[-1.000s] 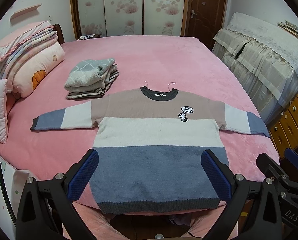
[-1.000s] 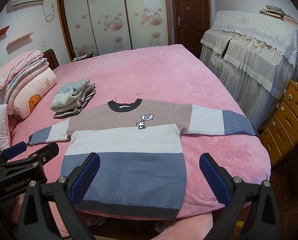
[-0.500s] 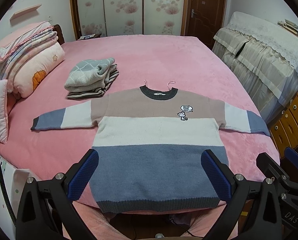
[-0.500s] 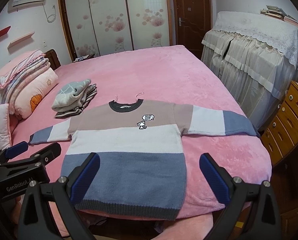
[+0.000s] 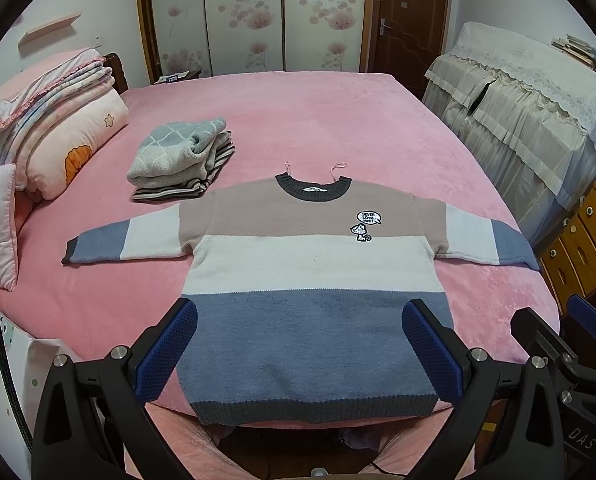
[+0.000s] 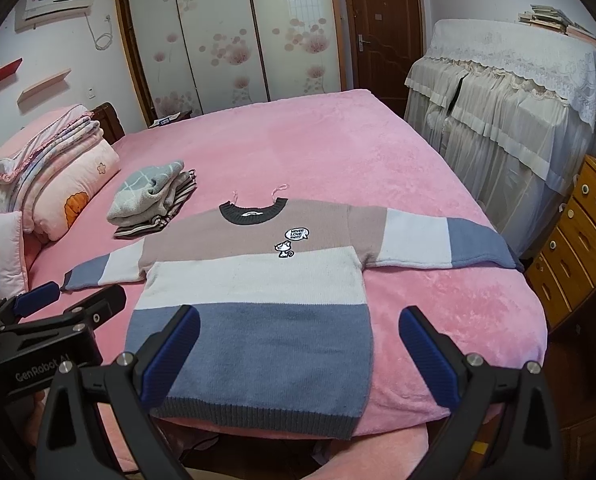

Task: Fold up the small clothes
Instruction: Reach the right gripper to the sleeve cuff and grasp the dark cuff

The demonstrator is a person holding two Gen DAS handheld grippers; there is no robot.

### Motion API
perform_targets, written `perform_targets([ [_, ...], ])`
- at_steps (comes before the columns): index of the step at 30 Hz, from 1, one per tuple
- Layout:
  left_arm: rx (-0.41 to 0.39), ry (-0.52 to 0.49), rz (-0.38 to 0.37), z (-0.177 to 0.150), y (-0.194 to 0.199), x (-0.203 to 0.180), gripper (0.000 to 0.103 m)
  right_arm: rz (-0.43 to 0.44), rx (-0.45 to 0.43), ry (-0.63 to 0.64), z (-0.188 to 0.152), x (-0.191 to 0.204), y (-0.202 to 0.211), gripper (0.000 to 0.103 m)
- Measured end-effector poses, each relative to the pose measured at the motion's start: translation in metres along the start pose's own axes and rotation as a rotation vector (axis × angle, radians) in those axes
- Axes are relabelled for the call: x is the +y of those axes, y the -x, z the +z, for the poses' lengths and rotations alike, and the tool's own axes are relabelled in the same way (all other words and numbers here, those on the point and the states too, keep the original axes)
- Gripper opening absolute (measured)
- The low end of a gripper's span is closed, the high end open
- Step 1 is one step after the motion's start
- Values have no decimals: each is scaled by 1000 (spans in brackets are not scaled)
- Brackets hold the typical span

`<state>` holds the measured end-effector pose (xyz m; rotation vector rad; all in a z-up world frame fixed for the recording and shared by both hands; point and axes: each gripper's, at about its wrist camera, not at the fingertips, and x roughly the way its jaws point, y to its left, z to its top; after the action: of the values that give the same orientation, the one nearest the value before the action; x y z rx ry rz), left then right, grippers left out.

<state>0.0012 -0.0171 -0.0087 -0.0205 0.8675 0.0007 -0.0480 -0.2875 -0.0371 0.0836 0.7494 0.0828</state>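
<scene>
A small striped sweater (image 5: 310, 280) (image 6: 258, 292) lies flat, face up, on the pink bed (image 5: 298, 120), sleeves spread out, hem at the near edge. It has tan, white and blue bands, a dark collar and a cartoon patch. My left gripper (image 5: 300, 344) is open and empty, hovering over the hem. My right gripper (image 6: 298, 352) is open and empty, above the sweater's lower right part. The left gripper also shows in the right wrist view (image 6: 54, 312), at the lower left.
A pile of folded clothes (image 5: 182, 160) sits on the bed beyond the left sleeve. Folded quilts and pillows (image 5: 46, 136) lie at the left. A lace-covered cabinet (image 5: 538, 112) and wooden drawers (image 5: 582, 240) stand to the right of the bed.
Both views have shifted slightly; the sweater sits a little higher in the frames. Both grippers stay open and empty.
</scene>
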Motion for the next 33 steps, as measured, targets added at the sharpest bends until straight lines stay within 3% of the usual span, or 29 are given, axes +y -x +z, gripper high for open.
perform_targets([
  [15, -28, 45, 23, 30, 3, 2, 102, -16, -93, 63, 19, -6, 13, 100],
  [18, -42, 44, -25, 36, 3, -3, 102, -19, -111, 68, 28, -10, 16, 100],
  [23, -120, -41, -79, 56, 13, -28, 102, -61, -147, 21, 46, -37, 18, 100],
  [25, -140, -52, -146, 69, 14, -41, 102, -89, -153, -8, 54, -54, 15, 100],
  [29, -143, -54, -302, 92, 5, -66, 102, -209, -172, -69, 65, -100, 4, 100],
  [33, -151, -96, -310, 112, -26, -108, 102, -310, -144, -135, 73, -159, -16, 100],
])
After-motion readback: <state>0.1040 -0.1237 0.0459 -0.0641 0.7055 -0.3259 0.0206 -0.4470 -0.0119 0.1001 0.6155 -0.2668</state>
